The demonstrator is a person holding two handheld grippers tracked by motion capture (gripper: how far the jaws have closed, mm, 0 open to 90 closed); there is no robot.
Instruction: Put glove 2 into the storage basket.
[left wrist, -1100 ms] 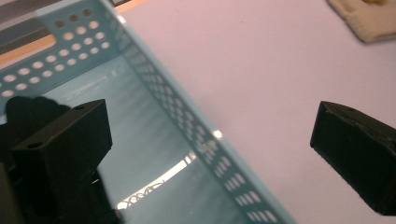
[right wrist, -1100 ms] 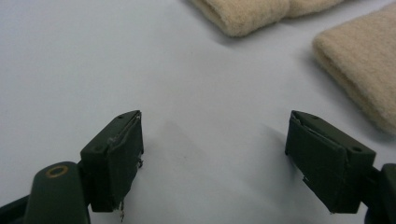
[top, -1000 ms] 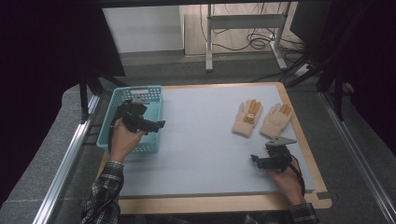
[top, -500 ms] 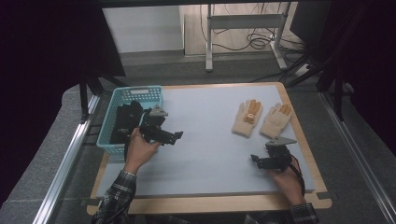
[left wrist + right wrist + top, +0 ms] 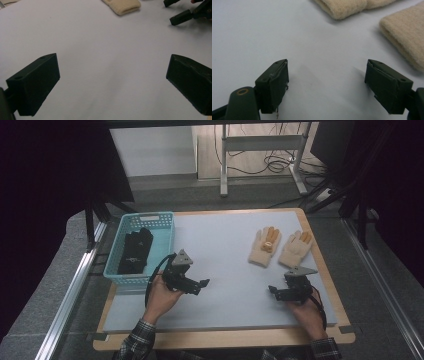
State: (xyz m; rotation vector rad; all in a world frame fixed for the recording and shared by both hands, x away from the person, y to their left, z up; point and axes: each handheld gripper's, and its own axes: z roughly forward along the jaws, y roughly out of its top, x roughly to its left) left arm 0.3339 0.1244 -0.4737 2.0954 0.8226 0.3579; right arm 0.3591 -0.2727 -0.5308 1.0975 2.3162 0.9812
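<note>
Two tan gloves point(image 5: 280, 247) lie side by side on my surface point(image 5: 220, 250), far and slightly left of my right tool point(image 5: 281, 292), cuffs toward me and fingers pointing away. That is the relation I work from: each glove's long axis runs near-to-far, leaning a little to the right, and the cuffs sit just beyond the right jaws. In the right gripper view the nearer cuff point(image 5: 404, 35) fills the upper right and a second cuff point(image 5: 342, 7) sits upper middle. My right tool is spread wide with nothing between the jaws, low over bare surface. My left tool point(image 5: 192, 285) is spread too and empty, hovering near the middle-left, well apart from the gloves; from its view I see one cuff point(image 5: 122, 6) far ahead and the right tool point(image 5: 185, 15) off to the upper right. So the right hand is plainly nearer.

The gloves look like thick, fuzzy knit, soft and floppy, with orange fingertips. The blue basket point(image 5: 165, 237) on the far left is slotted plastic and holds black gloves point(image 5: 135, 250). I judge a cuff pinch from the near side suits best.
</note>
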